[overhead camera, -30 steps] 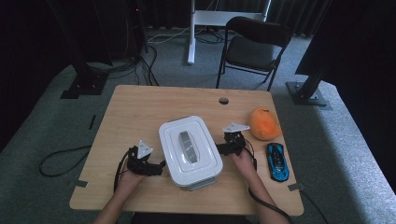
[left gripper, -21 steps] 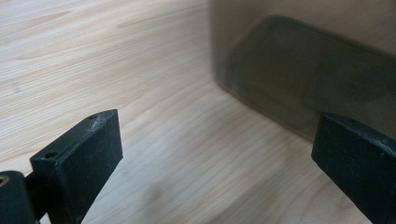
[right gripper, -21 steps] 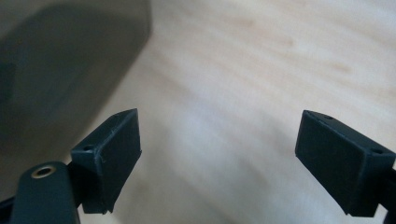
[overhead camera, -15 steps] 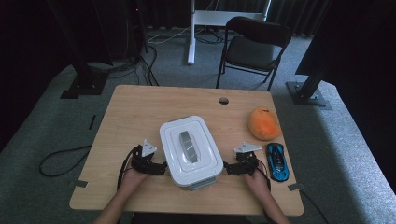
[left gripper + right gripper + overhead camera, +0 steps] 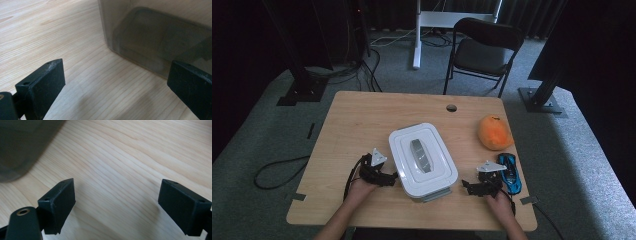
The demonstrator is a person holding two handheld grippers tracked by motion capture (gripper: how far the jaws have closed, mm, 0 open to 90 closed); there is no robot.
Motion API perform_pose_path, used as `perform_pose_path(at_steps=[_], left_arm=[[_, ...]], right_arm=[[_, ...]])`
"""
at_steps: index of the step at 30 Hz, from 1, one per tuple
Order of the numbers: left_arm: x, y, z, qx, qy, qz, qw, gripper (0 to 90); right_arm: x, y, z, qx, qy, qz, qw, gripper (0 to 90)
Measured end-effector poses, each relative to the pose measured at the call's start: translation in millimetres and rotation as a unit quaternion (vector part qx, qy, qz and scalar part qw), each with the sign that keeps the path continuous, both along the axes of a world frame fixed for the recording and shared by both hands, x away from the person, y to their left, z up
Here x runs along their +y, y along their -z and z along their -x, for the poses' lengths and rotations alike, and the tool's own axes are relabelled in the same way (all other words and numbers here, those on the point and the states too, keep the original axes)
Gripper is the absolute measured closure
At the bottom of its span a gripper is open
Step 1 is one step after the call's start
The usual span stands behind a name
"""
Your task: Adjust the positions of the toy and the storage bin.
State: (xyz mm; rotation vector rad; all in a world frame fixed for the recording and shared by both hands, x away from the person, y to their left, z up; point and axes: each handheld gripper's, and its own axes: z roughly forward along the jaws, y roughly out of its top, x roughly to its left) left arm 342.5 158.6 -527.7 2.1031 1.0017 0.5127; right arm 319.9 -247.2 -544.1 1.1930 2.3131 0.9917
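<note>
Flanking the white lidded box (image 5: pixel 423 162) at mid-worktop (image 5: pixel 362 115), left tongs (image 5: pixel 388 177) sit spread at its left wall and right tongs (image 5: pixel 468 186) spread but apart from it; judgement: bring both in level and squeeze evenly under the rim.
</note>
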Motion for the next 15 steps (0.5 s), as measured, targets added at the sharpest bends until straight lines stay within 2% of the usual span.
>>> perform_pose_path(at_steps=[6, 10, 13, 14, 15], left_arm=[[8.8, 1.6, -0.1, 0.001, -0.003, 0.007, 1.0000, 1.9], [28.1, 6.3, 0.9, 0.004, -0.008, 0.009, 0.9999, 1.9], [33.6, 7.7, 2.0, 0.007, -0.003, 0.008, 0.9999, 1.9], [37.6, 8.5, 3.9, 0.013, 0.011, 0.008, 0.9998, 1.9], [37.6, 8.5, 3.9, 0.013, 0.011, 0.008, 0.9998, 1.9]], right_arm=[[-6.9, 4.7, -0.1, 0.003, 0.013, -0.004, 0.9999, 13.1], [-4.9, 5.5, 0.5, -0.002, 0.011, -0.001, 0.9999, 12.9], [-4.9, 5.5, 0.4, -0.002, 0.010, -0.001, 1.0000, 12.8], [-4.9, 5.5, 0.5, -0.001, 0.007, -0.001, 1.0000, 12.6], [-5.0, 5.6, 0.6, -0.001, 0.006, -0.002, 1.0000, 12.6]])
